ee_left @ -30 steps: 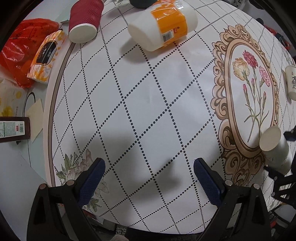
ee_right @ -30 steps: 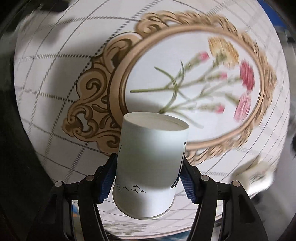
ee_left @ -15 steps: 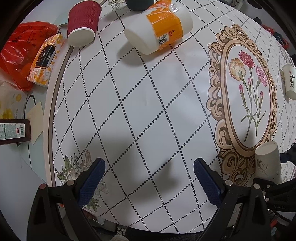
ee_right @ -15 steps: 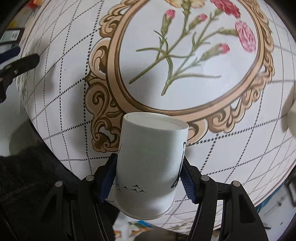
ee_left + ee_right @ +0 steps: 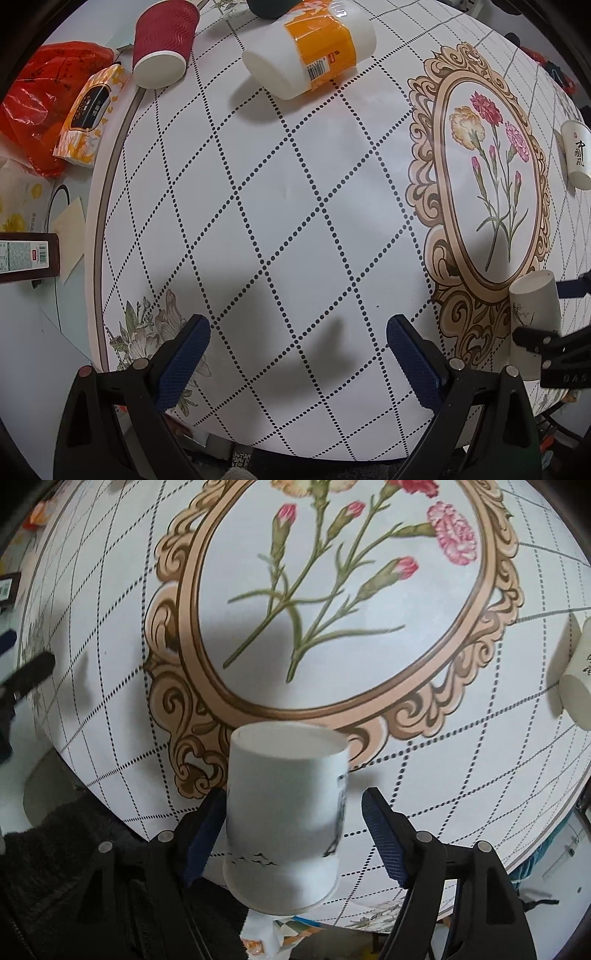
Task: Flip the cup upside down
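Right now my right claw [image 5: 293, 836] stands open around the cup [image 5: 286, 812], a gap showing at one finger; cup inverted on the surface [image 5: 424, 760], axis upright, near its edge. My left claw [image 5: 297, 356] hangs open, well apart.

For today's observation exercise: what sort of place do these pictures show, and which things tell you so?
Probably a home dining table: a round table with a printed floral cover, a tissue pack, a red paper cup and a wrapped tissue roll lying on it.
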`<state>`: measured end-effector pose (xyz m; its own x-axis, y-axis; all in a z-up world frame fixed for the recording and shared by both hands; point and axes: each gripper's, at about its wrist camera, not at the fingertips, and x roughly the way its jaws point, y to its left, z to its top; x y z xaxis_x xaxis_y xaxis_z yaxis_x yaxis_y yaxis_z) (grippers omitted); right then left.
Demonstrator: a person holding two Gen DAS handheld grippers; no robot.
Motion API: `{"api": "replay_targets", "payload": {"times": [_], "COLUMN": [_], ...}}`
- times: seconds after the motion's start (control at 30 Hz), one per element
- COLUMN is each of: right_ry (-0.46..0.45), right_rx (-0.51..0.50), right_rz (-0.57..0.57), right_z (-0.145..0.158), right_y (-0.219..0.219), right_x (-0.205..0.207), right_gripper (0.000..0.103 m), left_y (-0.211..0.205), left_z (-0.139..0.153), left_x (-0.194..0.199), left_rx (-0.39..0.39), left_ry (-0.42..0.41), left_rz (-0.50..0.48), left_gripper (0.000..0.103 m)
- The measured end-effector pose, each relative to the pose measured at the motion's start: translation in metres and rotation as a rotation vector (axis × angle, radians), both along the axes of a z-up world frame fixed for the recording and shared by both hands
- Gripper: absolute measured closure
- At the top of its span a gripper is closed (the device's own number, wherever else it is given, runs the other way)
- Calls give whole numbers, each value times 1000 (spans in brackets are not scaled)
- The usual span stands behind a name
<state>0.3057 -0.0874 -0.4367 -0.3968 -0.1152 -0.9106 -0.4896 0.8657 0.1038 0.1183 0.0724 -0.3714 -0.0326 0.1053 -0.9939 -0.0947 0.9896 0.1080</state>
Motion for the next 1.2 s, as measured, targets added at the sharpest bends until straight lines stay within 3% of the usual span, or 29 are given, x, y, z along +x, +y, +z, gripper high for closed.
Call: {"api": "replay_targets", "payload": {"times": [0.2,0.23,0.27,0.5,0.67,0.87,0.97,1.1,1.2], "right_ry": [1,-6,-9,-87,-281,-654,-793,-910,-944], "right_rx": [-18,-14,-11,55,117,237,276,279,273], "right_rz": [-51,-58,-66,-103,-182,-360,-427,-475,-471], "right_z": [-1,-2,-4,20,56,93,105,101,95], "right_y": [-1,-1,-1,0,-13,-39,-44,-37,-33], "right_x": [26,30,34,39,36,38,42,39,30], "right_gripper": [26,30,42,43,44,44,43,43,43], "left_y": [-5,-6,-7,-10,-10,-9,-9,-14,-19], "left_z": [2,2,1,2,4,4,3,3,5], "left_x": [-9,-10,-11,-11,0,17,26,37,42], "left_rx": [3,3,4,1,-21,-41,-32,-16,-11], "left_ry": [-2,-2,-2,2,9,12,17,14,9], "left_rz": [-14,-16,-18,-22,-11,-6,-9,-32,-51], "left_gripper": [5,5,5,5,5,5,5,5,5]}}
